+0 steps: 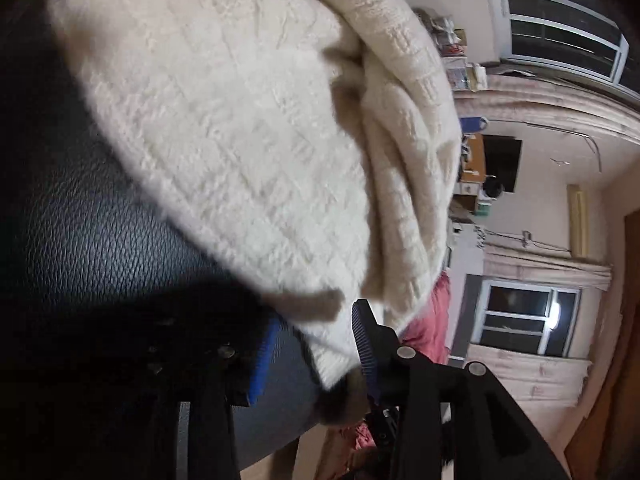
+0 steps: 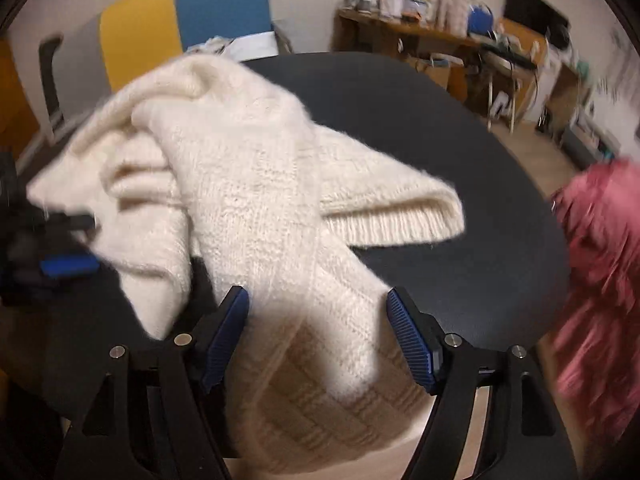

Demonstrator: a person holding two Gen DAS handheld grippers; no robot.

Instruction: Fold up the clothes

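- Cream knitted sweater (image 2: 256,200): it lies bunched on the dark round table (image 2: 460,272), filling the centre and left of your right wrist view. One ribbed cuff (image 2: 400,220) points toward the right of the frame, flat on the tabletop.
- Right gripper (image 2: 318,338): your jaws stand wide at the lower centre of that view. A sleeve of the sweater runs down between the blue pads (image 2: 412,344) and off the table's near edge; the pads are not seen pressing on it.
- Left gripper (image 1: 316,352): in your left wrist view the jaws are partly open at the bottom centre. A corner of the sweater (image 1: 224,128) hangs between the blue pads (image 1: 364,344), the right-hand one against the knit, the left one clear of it.
- The same gripper also shows at the left edge of the right wrist view (image 2: 60,240), at the sweater's folded end.
- Pink garment (image 2: 596,280): right edge of the right wrist view, blurred, beside the table.
- Yellow and blue panels (image 2: 180,20): upper left, behind the table.
- Cluttered wooden desk (image 2: 420,36): upper right, against the wall.
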